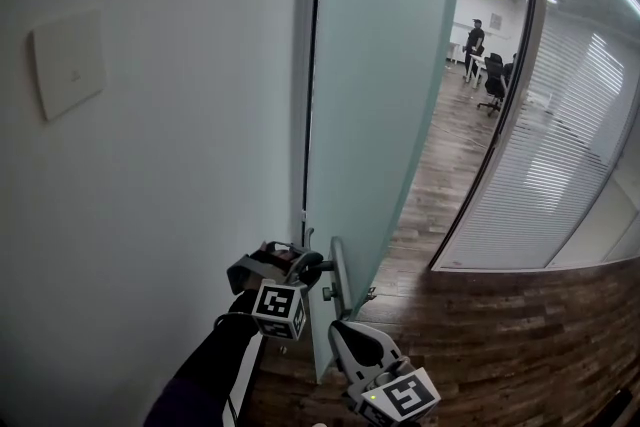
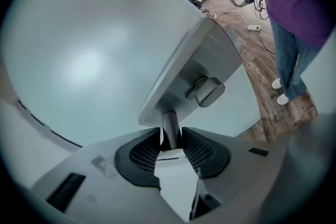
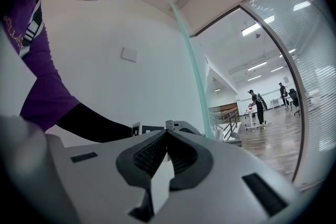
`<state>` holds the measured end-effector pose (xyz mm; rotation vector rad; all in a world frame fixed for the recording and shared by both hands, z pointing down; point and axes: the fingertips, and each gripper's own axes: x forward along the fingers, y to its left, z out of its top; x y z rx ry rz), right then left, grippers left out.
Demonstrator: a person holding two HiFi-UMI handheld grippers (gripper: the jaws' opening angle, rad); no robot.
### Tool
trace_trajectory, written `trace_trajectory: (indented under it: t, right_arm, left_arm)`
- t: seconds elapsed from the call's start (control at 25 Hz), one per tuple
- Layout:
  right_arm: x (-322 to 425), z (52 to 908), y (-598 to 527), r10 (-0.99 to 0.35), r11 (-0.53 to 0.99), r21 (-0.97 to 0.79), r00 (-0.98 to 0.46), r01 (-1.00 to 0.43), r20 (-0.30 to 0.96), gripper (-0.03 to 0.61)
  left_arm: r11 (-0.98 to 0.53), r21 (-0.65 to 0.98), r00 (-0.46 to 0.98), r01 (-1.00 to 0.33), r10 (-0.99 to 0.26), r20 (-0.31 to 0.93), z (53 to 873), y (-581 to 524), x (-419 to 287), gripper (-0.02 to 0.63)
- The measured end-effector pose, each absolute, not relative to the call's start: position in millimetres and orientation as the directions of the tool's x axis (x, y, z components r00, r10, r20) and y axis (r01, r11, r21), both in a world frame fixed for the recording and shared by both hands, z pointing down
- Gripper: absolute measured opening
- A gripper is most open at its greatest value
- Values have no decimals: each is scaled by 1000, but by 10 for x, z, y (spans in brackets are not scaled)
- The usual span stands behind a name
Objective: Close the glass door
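Steel is what my left gripper (image 2: 170, 136) has hold of: its two pads press on either side of the short round post (image 2: 169, 126) that carries the handle (image 2: 178, 76) of the glass door (image 1: 380, 95). Just above the post, a small turn knob (image 2: 206, 91) sticks out of the handle plate. From the head view, that gripper (image 1: 312, 265) sits low on the door's near edge, against the handle (image 1: 341, 277), with my dark sleeve (image 1: 205, 375) running down behind it.

My right gripper (image 1: 338, 327) hangs just below the handle, apart from the door. Its jaws are closed tip to tip with nothing between them (image 3: 168, 131).

The frosted door stands open with its edge turned toward me. To the door's left is a plain white wall (image 1: 150, 165) with a pale square plate (image 1: 66, 63) on it. To the door's right lies wooden floor (image 1: 500, 335), bounded by a curved glass partition (image 1: 570, 145) with blinds. Far beyond the door, a person (image 1: 474, 40) stands near an office chair (image 1: 494, 85).
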<state>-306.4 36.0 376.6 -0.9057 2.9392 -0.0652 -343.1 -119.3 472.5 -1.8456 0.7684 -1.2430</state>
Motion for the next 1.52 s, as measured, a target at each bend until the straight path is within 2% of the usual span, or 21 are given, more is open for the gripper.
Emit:
trace_trajectory:
  t: [0.24, 0.76, 1.16, 1.32, 1.52]
  right_arm:
    - [-3079, 3763, 407, -565, 825, -62, -824, -562, -52, -9]
    - [-2739, 3845, 225, -661, 749, -102, -750, -655, -42, -9]
    - [-2171, 3766, 36, -760, 648, -115, -649, -753, -30, -9]
    - [-1814, 3895, -258, -784, 618, -131, -619, -775, -37, -9]
    - [-1341, 3923, -514, -800, 598, -131, -599, -790, -38, -9]
  left_arm:
    - [-557, -829, 313, -58, -798, 514, 4791, -1167, -3402, 129]
    - [-532, -843, 217, -83, -835, 506, 4727, -1266, -3196, 127]
    - [-556, -824, 217, -111, -822, 526, 4609, -1324, -2753, 127]
    - [-547, -817, 274, -184, -827, 492, 4617, -1528, -2393, 127]
    - [-546, -816, 239, -189, -831, 501, 4744, -1716, -2057, 127]
